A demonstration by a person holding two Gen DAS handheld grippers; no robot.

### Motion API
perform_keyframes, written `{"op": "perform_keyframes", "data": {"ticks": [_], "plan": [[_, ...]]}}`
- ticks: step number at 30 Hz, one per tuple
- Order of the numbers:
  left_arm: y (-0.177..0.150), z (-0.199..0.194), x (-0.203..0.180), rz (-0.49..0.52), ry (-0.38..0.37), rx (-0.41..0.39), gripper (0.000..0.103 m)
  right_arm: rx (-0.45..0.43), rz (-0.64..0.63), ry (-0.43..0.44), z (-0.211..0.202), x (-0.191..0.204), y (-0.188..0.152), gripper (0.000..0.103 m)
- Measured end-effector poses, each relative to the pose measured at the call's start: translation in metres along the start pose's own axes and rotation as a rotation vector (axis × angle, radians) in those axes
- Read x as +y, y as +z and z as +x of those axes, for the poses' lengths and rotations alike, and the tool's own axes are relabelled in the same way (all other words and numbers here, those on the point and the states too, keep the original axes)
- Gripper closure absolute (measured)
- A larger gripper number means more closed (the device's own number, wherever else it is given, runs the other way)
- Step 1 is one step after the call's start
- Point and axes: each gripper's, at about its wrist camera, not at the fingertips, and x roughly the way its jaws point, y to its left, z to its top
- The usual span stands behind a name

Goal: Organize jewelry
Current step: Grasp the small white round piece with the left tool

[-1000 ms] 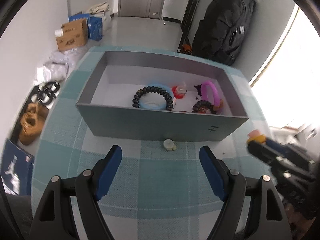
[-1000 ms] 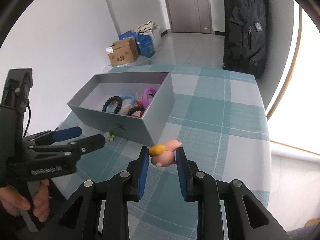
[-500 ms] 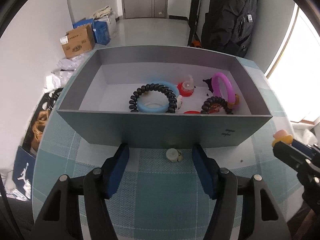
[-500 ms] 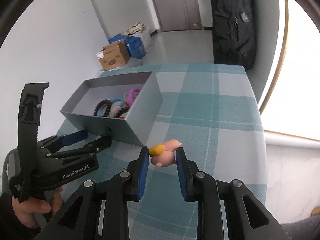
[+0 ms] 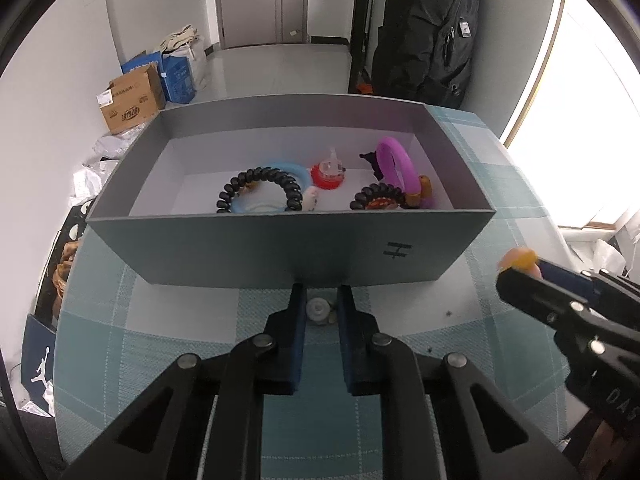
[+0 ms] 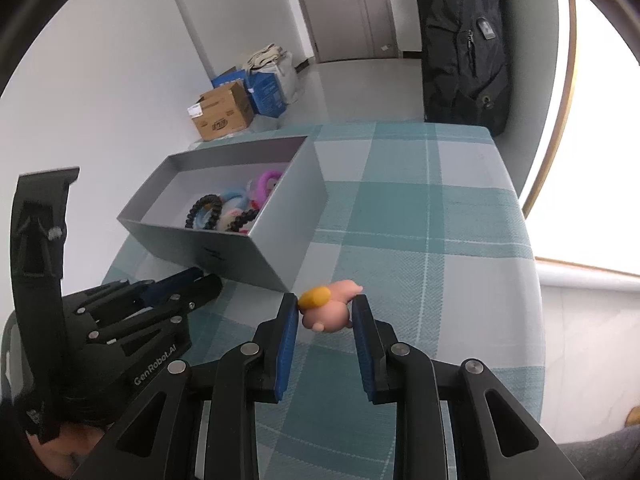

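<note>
Jewelry piece (image 5: 318,309), small, pale and half hidden between the left tongs (image 5: 321,300), whose jaws have just closed on it, lies on the worktop (image 5: 160,344) against the grey box (image 5: 280,256) holding bracelets (image 5: 394,164) and coiled hair ties (image 5: 264,184). Right tongs (image 6: 325,312) pinch a pink figurine (image 6: 330,310).

"GenRobot.AI" stands in white on the left claw (image 6: 208,282) body; the cardboard box's (image 6: 222,116) print is unreadable.
</note>
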Motion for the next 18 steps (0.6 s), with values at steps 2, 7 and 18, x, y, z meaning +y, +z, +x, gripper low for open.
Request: {"op": "perform_keyframes", "data": {"ticks": [2,7,18], "plan": [[-0.001,-0.001,-0.001,0.002,-0.006,0.003,0.093,-0.002,-0.003,0.007,-0.001,0.001,-0.001,0.083],[-0.001,-0.001,-0.004,0.000,-0.033,0.013,0.093,0.000,-0.005,0.020,0.000,0.001,0.000,0.084],[0.002,-0.032,0.013,-0.085,-0.136,-0.051,0.095,-0.009,0.035,0.085,-0.011,-0.010,-0.001,0.086]]}}
